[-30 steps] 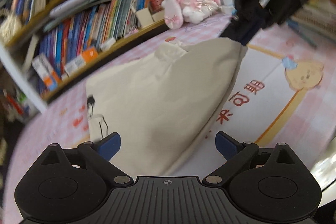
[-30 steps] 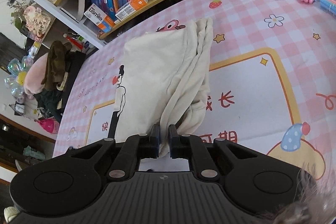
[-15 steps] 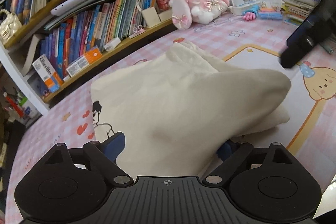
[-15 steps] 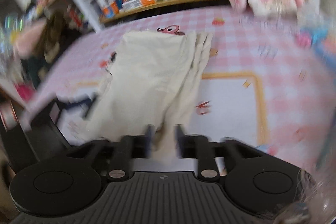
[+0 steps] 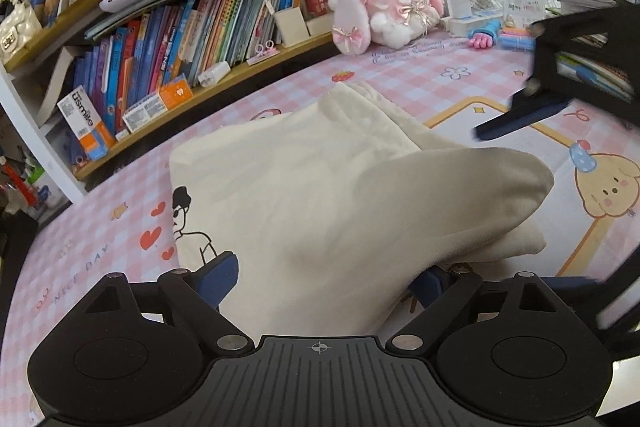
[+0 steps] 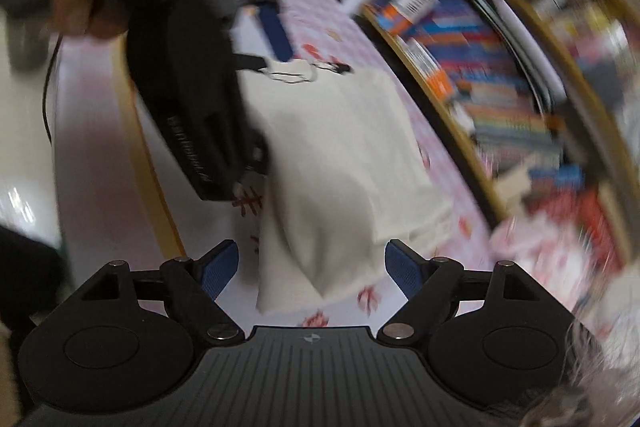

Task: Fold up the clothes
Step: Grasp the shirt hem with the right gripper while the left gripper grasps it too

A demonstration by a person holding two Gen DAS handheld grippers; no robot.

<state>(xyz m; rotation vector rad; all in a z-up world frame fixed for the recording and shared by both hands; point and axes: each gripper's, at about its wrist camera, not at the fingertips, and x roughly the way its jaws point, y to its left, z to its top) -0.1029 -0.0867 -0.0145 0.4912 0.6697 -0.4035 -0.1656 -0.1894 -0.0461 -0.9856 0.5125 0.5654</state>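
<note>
Right tool [image 6: 312, 269] newly open, garment [image 6: 344, 163] released

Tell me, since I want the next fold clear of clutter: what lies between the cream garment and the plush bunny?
Only bare pink checked mat with a strawberry print lies between the garment and the bunny, in the left wrist view.

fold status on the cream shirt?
One fold looks done: the cream shirt lies doubled on the pink mat. Nothing is gripped: right gripper has just been opening, left gripper is open around the cloth. Further folds and squaring likely remain.
</note>
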